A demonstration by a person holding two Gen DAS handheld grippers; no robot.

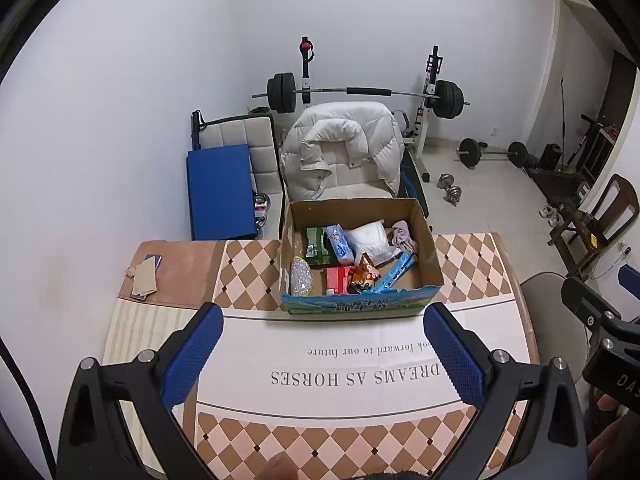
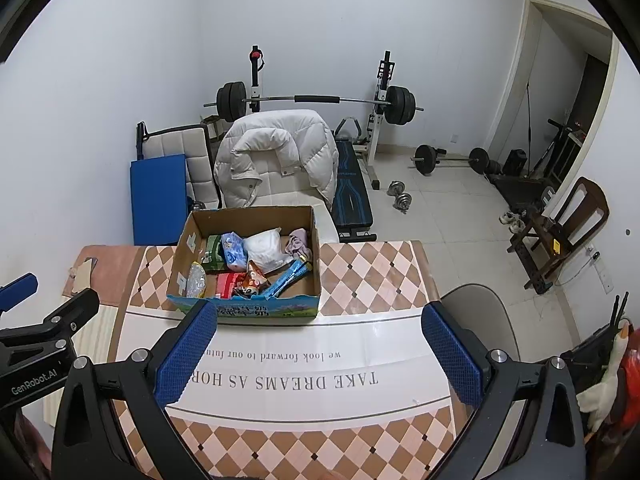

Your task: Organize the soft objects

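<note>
A cardboard box [image 1: 430, 258] stands on the far part of the table; it also shows in the right wrist view [image 2: 314, 276]. Inside lie a white soft pack [image 1: 370, 240], a pink cloth [image 1: 402, 234], a blue tissue pack [image 1: 340, 244], a green pack [image 1: 316, 242], a red pack [image 1: 338, 280] and snack wrappers [image 1: 366, 276]. My left gripper [image 1: 322, 326] is open and empty, held above the table short of the box. My right gripper [image 2: 320, 328] is open and empty, likewise short of the box.
The table [image 1: 240, 272] has a checked cloth with printed text. A phone and cardboard scraps [image 1: 144, 274] lie at its far left corner. Behind stand a chair with a white jacket [image 1: 344, 148], a blue mat [image 1: 220, 196] and a barbell rack [image 1: 360, 92]. A grey chair [image 2: 476, 312] stands right.
</note>
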